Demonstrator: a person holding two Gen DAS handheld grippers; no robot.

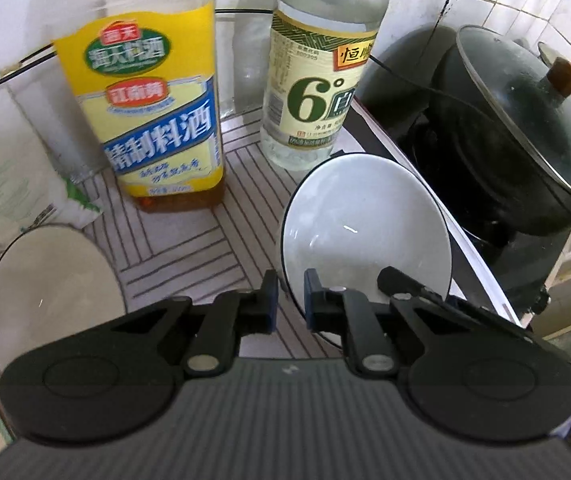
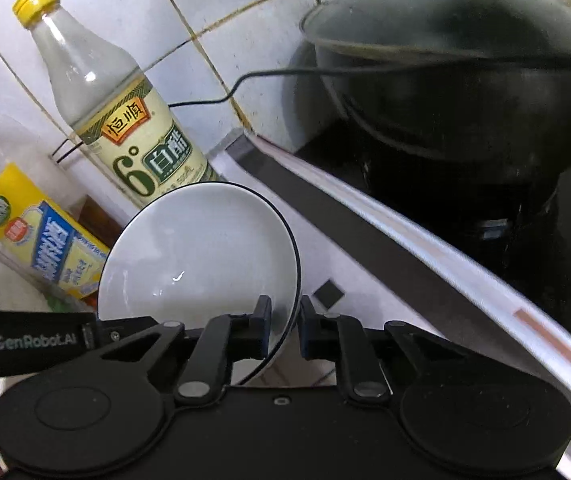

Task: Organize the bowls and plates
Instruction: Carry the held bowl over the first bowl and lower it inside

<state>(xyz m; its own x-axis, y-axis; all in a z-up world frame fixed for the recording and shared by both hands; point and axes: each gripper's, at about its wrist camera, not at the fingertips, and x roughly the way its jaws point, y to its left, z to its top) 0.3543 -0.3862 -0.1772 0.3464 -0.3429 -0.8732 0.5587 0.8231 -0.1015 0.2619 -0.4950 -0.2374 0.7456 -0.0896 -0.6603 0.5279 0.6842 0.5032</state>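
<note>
- Bowl (image 1: 365, 232), white with a dark rim line, pinched at two places on its near rim, seemingly for a steady two-handed carry.
- Left gripper (image 1: 290, 300) closed down on the rim's near-left part, one pad inside the bowl and one outside.
- Right gripper (image 2: 285, 320) likewise clamped on the rim, further round on the stove side, wall of the bowl between its pads.
- Held thin-edge-on in both cases, probably because the rim is the only part narrow enough for these jaws.
- Tipped with its hollow toward both cameras; cannot tell whether its foot rests on the striped counter mat (image 1: 205, 248) or hangs clear of it.
- Hemmed in behind by the vinegar bottle (image 1: 317, 92), just beyond the far rim, with the cooking-wine bottle (image 1: 157, 120) beside that.
- Bounded on the right by the stove edge (image 2: 405, 232), running close along the bowl, and past it the lidded wok (image 1: 517, 140).
- Likely target at near left: a cream dish (image 1: 53, 300), well apart from the bowl, with bare mat between.
- Best room for moving judged to be up and back toward the cameras, then across to the left.
- Worth minding: a tall bottle toppled by a backward swing, or the rim knocked on the stove edge.
</note>
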